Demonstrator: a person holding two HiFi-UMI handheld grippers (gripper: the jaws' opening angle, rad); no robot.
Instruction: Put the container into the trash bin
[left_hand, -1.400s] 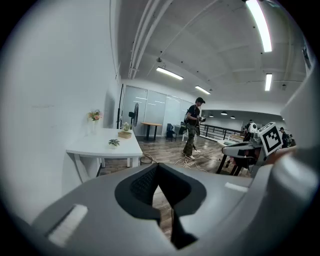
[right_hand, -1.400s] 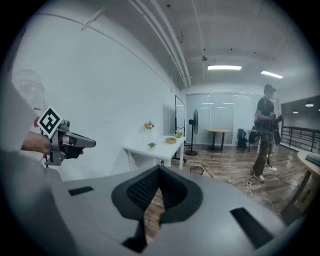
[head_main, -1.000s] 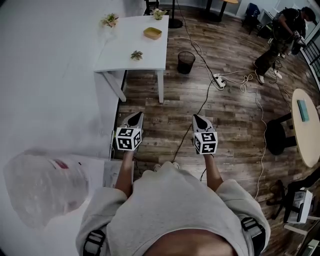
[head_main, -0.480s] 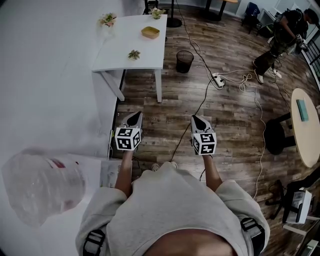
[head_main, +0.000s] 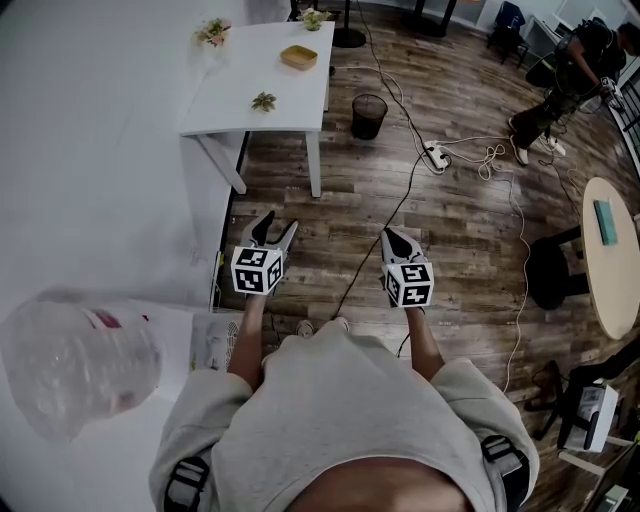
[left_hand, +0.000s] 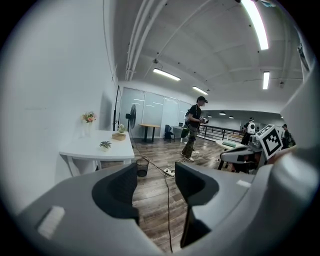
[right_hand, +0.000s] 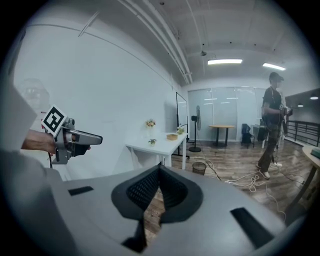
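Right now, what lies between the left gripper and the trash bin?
Only bare wooden floor; a black cable runs alongside. The head view shows it.

A plain white wall (head_main: 90, 150) runs along the left side. The floor (head_main: 470, 240) is dark wood plank, with loose cables (head_main: 487, 157) lying across it beside a white power strip (head_main: 437, 155). A white rectangular table (head_main: 225, 105) stands against the wall at the far left. A round light-wood table (head_main: 612, 270) sits at the right edge. A glass partition (left_hand: 157, 112) closes the far end. Long strip lights (left_hand: 167, 75) are lit on the white ceiling (left_hand: 200, 45).
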